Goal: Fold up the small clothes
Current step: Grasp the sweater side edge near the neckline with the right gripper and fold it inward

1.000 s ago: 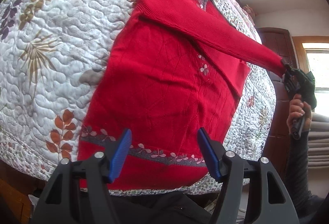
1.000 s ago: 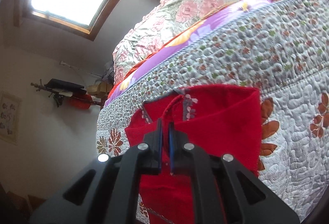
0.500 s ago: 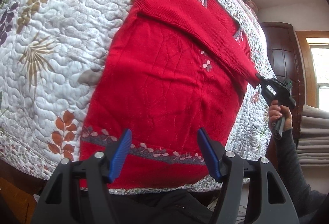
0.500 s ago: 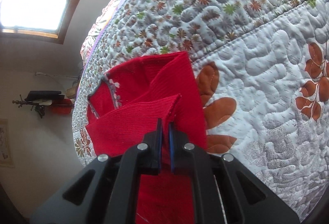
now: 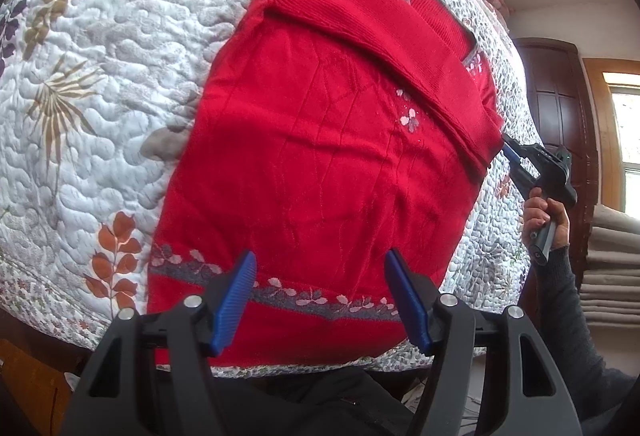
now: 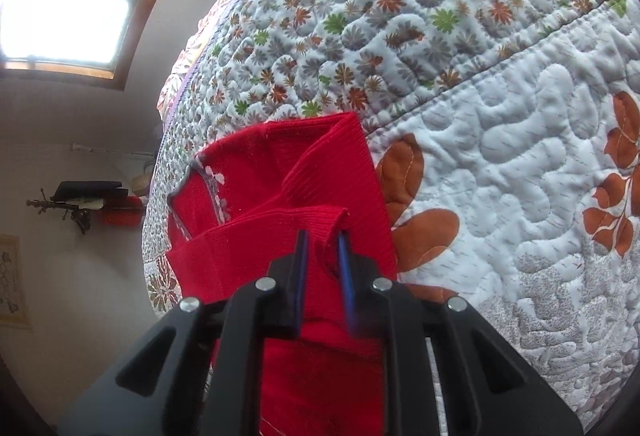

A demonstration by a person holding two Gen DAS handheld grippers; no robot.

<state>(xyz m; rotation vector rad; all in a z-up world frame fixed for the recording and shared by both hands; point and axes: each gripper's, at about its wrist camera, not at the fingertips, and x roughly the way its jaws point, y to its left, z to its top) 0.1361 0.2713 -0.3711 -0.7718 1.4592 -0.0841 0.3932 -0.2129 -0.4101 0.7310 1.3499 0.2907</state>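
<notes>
L gripper [image 5: 320, 296], nearest, jaws spread wide, empty, hovering over hem of red sweater [image 5: 320, 164] at 6 o'clock, prob ready to pin or fold it. Sweater lies flat on quilt [image 5: 100, 76]. Sleeve [image 5: 380, 24] laid across chest to 3 o'clock, where R gripper [image 6: 322, 248] has jaws parted, cuff [image 6: 320, 220] loose between them, apparently let go.

Red sweater [image 5: 320, 164] lies flat, sleeve folded across.
</notes>
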